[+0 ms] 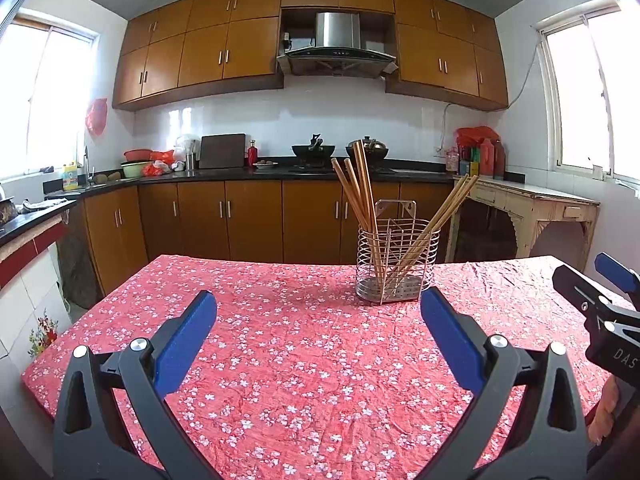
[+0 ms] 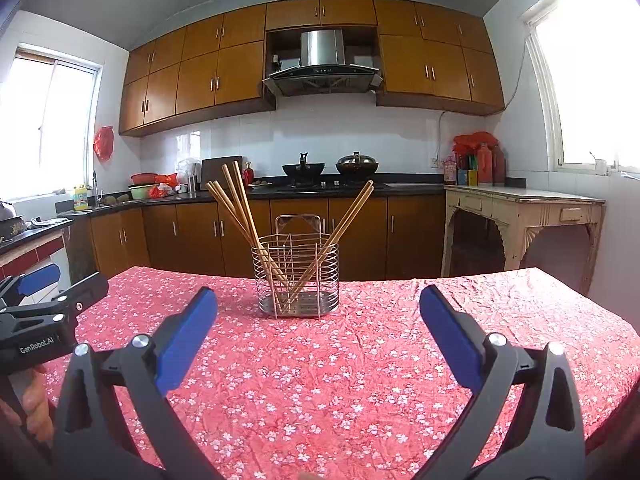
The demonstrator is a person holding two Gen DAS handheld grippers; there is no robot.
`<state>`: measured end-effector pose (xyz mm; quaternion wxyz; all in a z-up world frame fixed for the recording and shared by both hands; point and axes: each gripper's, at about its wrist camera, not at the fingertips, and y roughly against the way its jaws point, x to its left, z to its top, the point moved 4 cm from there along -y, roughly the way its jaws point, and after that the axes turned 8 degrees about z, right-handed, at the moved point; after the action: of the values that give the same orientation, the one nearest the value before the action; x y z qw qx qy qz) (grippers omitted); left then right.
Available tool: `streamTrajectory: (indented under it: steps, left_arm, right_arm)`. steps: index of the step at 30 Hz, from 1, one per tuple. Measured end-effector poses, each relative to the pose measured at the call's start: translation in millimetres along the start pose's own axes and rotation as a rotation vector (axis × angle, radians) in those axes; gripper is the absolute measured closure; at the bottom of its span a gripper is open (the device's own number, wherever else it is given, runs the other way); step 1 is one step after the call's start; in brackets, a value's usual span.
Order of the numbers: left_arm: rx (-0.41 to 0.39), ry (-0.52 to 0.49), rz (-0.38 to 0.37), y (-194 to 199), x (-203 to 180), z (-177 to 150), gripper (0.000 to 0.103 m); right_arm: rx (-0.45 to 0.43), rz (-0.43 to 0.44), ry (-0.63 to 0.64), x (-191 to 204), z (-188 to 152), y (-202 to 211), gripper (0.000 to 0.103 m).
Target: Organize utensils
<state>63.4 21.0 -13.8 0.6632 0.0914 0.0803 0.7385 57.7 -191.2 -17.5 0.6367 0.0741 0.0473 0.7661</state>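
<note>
A metal wire utensil holder (image 1: 396,262) stands on the red floral tablecloth (image 1: 304,340) toward the far side; it also shows in the right wrist view (image 2: 296,276). Several wooden chopsticks (image 1: 360,192) lean left inside it and others (image 1: 444,212) lean right; the right wrist view shows the left bunch (image 2: 236,204) and the right pair (image 2: 344,224). My left gripper (image 1: 318,312) is open and empty above the cloth, short of the holder. My right gripper (image 2: 318,308) is open and empty, facing the holder.
The right gripper's body (image 1: 600,308) shows at the left view's right edge; the left gripper's body (image 2: 40,312) at the right view's left edge. Behind the table are brown cabinets (image 1: 256,224), a black counter with woks (image 1: 314,151) and a worn cream side table (image 1: 532,204).
</note>
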Motion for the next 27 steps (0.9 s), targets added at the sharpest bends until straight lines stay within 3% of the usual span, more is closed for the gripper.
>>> streamTrajectory:
  steps: [27]
  left_arm:
    - [0.011, -0.001, -0.002, -1.3, -3.7, -1.2, 0.002]
  right_arm:
    - [0.009, 0.002, -0.017, 1.0, -2.8, -3.4, 0.004]
